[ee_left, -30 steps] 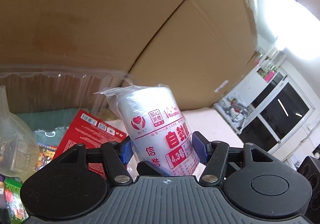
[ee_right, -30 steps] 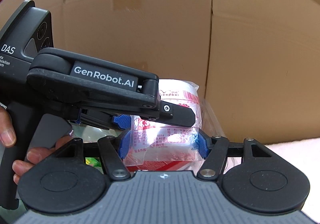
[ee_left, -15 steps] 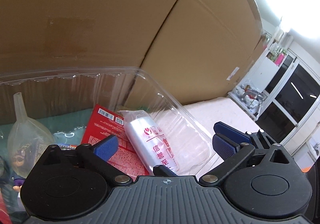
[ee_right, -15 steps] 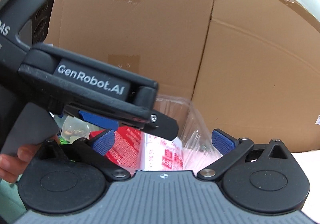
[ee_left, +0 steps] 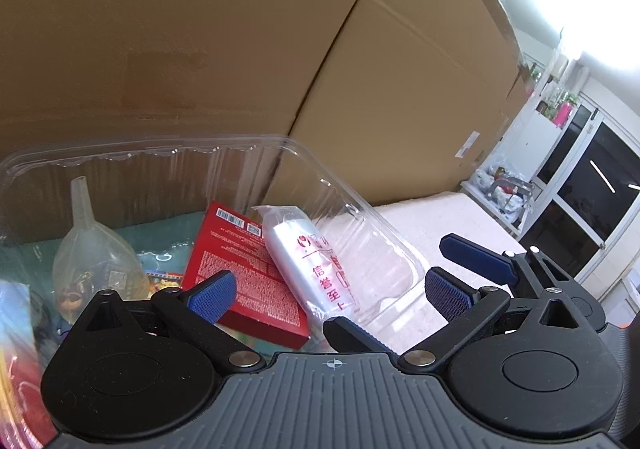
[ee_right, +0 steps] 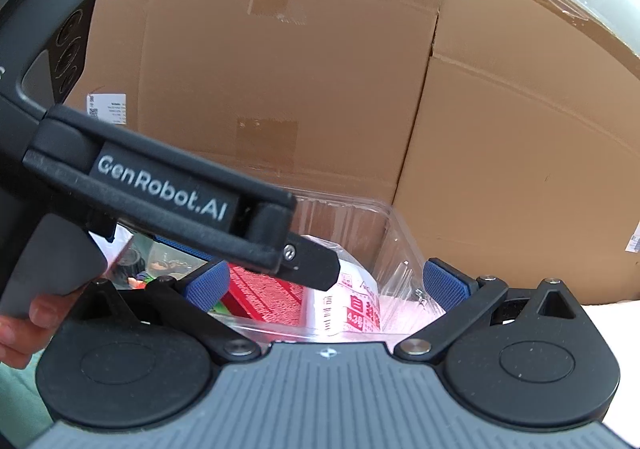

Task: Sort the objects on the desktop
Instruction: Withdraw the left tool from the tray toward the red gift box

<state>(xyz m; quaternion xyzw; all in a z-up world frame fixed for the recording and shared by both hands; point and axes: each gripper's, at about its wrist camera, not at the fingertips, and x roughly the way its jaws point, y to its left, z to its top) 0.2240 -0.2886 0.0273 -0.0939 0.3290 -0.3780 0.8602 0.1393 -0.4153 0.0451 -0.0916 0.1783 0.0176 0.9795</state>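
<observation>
Two tools are seen, both with jaws spread wide and nothing pinched between them. The left tool [ee_left: 327, 289] is held just above the near edge of a clear plastic tray [ee_left: 372, 209]; its blue pads [ee_left: 212, 295] stand apart on either side of the tray's contents. The right tool [ee_right: 325, 285] is aimed at the same tray [ee_right: 396, 245] from the other side, its blue pads [ee_right: 442, 285] likewise apart. In the right wrist view the left tool [ee_right: 312, 269] is seen crossing the frame from the left, its black body marked with white lettering, and a hand [ee_right: 22, 325] is wrapped around its grip.

A roll of plastic bags [ee_left: 308, 265], white with red print, is lying tilted inside the tray, untouched by either tool. It is leaning against a flat red box [ee_left: 244, 269], which rests beside it on the left. The same roll [ee_right: 352, 301] and red box [ee_right: 264, 297] are visible low in the right wrist view, partly hidden behind the left tool's tip.

Further left in the tray a clear funnel [ee_left: 92, 249] is lying with its spout pointing upward. More colourful packets are glimpsed at the far left, too blurred to identify.

A large cardboard box [ee_left: 240, 49] is standing directly behind the tray. The counter [ee_left: 448, 217] is covered in a pale pink cloth to the right.
</observation>
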